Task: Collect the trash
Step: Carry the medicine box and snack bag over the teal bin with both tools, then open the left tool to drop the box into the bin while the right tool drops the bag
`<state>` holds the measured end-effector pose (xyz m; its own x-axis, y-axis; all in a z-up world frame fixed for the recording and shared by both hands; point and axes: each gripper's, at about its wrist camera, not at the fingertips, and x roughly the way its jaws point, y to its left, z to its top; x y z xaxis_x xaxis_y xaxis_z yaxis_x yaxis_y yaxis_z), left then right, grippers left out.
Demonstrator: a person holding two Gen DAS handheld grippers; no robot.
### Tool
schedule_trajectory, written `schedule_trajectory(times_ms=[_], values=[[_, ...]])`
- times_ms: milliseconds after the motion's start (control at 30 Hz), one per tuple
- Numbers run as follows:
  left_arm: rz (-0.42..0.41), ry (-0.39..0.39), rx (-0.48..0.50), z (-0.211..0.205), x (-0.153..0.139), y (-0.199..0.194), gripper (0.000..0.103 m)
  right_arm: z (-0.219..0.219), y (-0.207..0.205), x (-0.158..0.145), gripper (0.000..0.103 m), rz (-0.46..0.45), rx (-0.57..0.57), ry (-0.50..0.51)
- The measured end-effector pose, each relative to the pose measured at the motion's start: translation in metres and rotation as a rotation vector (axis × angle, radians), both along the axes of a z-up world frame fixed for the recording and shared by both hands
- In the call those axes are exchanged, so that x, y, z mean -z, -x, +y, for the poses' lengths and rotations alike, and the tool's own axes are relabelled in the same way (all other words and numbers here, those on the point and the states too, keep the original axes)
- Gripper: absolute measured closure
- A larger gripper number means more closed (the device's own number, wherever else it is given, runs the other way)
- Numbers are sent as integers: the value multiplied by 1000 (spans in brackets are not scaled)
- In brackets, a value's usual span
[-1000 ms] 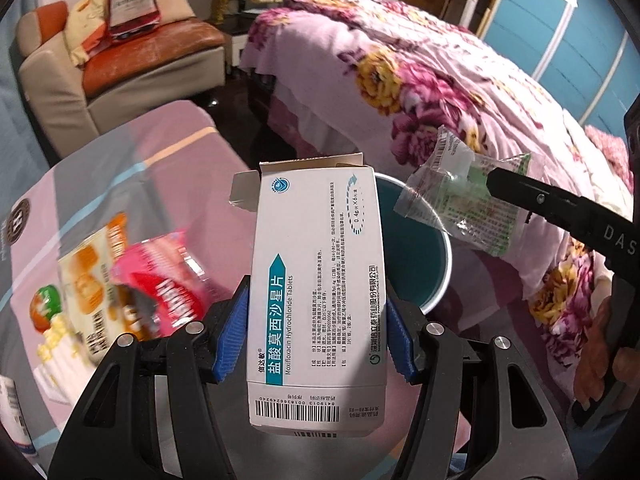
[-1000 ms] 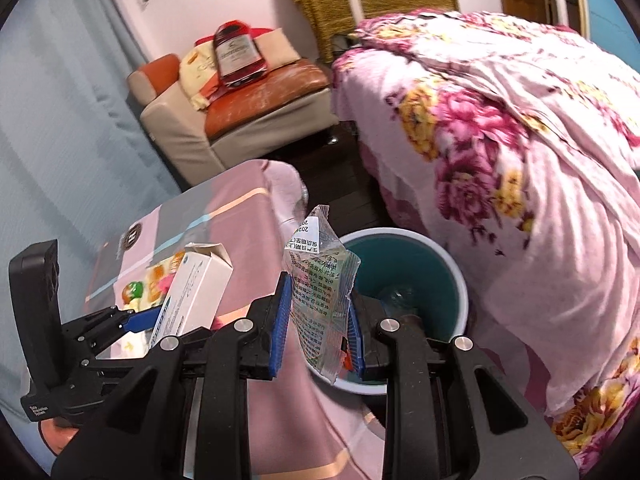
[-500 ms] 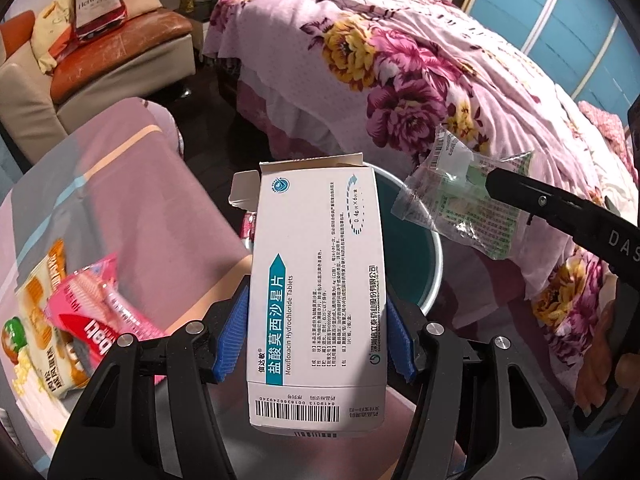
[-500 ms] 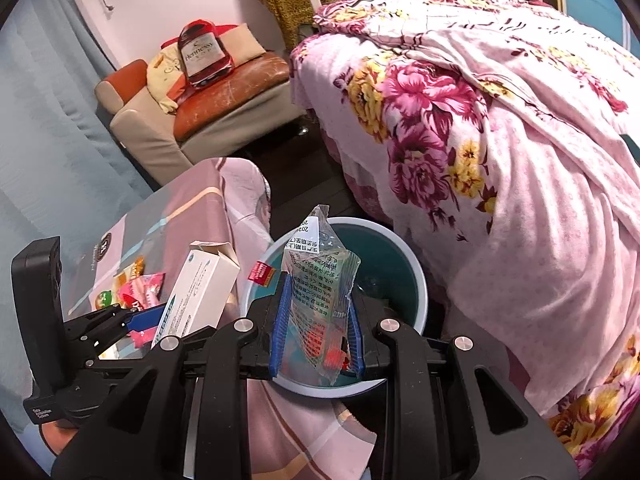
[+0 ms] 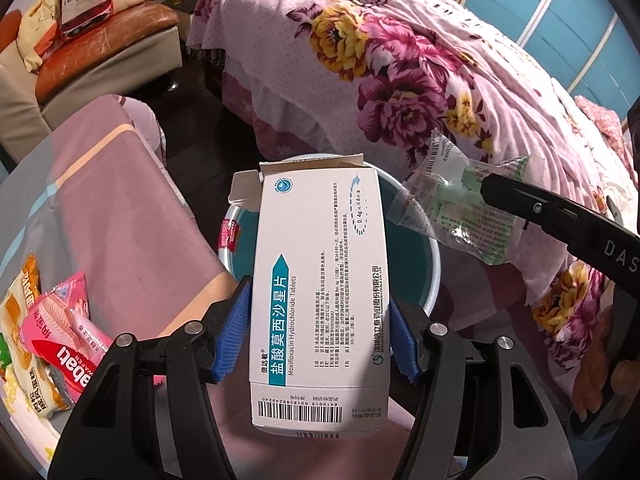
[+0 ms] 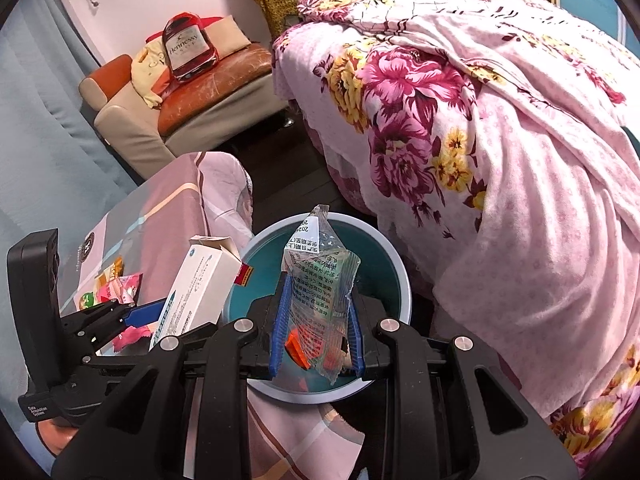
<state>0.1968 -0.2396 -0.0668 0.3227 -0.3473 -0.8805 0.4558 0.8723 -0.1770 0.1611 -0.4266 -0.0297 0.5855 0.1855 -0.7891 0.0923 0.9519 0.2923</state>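
Observation:
My left gripper [image 5: 316,336] is shut on a white medicine box [image 5: 320,280] with its top flap open, held over the near rim of the teal bin [image 5: 434,276]. My right gripper [image 6: 316,324] is shut on a clear plastic wrapper [image 6: 320,292] with green print, held above the bin [image 6: 394,264]. The wrapper also shows in the left wrist view [image 5: 456,212], to the right of the box. The box shows in the right wrist view [image 6: 200,292], to the left of the wrapper.
Pink and yellow snack packets [image 5: 60,340] lie on the pink-clothed table [image 5: 120,200] at left. A floral-covered bed [image 6: 480,120] stands to the right of the bin. A sofa [image 6: 200,92] with a bottle-shaped cushion stands at the back.
Both grippers have moved forward with their loads and now sit over the bin. The snack packets have slid to the lower left of the left wrist view.

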Motion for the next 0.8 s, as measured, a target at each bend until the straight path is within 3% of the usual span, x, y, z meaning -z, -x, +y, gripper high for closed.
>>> schedule_trajectory(times_ms=[133, 200, 800], values=[[15, 15, -6, 0, 1, -4, 30, -3, -3, 0, 79, 0, 4, 3], [10, 14, -21, 2, 1, -5, 14, -3, -3, 0, 79, 2, 6, 4], [0, 31, -92, 38, -9, 7, 12, 9, -10, 6, 78, 42, -5, 12]])
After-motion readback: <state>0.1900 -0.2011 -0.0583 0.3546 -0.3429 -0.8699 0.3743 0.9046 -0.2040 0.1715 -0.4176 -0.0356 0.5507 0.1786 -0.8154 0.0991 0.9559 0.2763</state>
